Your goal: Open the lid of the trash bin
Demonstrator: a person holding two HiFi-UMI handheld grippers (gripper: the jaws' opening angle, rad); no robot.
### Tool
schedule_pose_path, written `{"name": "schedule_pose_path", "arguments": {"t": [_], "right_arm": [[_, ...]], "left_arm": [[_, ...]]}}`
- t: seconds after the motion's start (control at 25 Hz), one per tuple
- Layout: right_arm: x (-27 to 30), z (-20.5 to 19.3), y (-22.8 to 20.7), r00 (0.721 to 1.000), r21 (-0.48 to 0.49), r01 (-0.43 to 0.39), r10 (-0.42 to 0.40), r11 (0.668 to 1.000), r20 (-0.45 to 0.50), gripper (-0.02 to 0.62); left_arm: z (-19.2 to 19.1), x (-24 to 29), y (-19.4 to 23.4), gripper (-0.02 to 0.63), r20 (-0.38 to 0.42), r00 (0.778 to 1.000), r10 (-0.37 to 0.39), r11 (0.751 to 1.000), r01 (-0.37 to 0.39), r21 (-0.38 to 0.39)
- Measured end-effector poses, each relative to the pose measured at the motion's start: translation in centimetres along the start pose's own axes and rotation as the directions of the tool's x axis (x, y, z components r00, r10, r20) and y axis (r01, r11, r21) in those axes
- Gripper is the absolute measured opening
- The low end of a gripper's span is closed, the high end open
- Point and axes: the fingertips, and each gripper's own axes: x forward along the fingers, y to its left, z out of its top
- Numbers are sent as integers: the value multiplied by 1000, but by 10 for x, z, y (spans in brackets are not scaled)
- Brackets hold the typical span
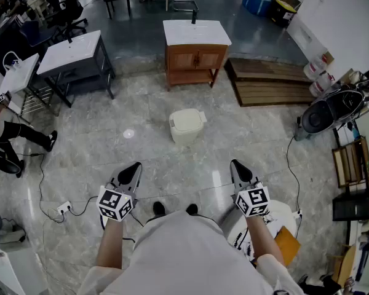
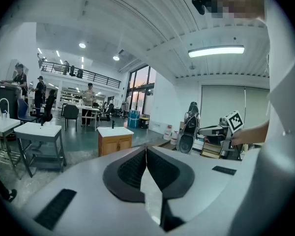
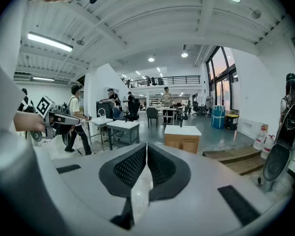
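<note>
The trash bin (image 1: 186,126), a small cream one, stands on the pale stone floor (image 1: 141,152) with its lid (image 1: 187,119) lying flat down on it. Both tools are held on the near side of the trash bin, well apart from it and touching nothing.

The left tool (image 1: 134,166) is to the near left of the trash bin. Its own view shows its two black ribbed pads (image 2: 132,168) clenched tip to tip with nothing between them. The right tool (image 1: 236,165) is to the near right of the trash bin, and its pads (image 3: 160,166) are likewise pressed together and empty. Each tool points ahead and slightly down, and the trash bin sits ahead of the gap between them. Neither gripper view shows the trash bin; the tools' grey bodies fill the lower part of each.

Just beyond the trash bin stands a wooden cabinet (image 1: 195,59) with a white basin top and a black tap. Beyond the trash bin to the left is a grey-framed basin stand (image 1: 71,54), and beyond it to the right lie slatted wooden platforms (image 1: 267,82). Well to the right of the trash bin is a dark scooter (image 1: 326,112). To its near left, a white power strip (image 1: 64,208) lies on the floor with a black cable. Far left of the trash bin, a person's legs (image 1: 18,134) show at the picture's edge.
</note>
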Motion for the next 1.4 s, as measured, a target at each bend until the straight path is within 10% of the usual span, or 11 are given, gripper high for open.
{"name": "schedule_pose_path", "arguments": {"t": [1.4], "right_arm": [[28,13,46,998,9,56,-56,998,-18,35]], "left_arm": [[-4,-14,48,21,0,998,-64,998,64,-2]]}}
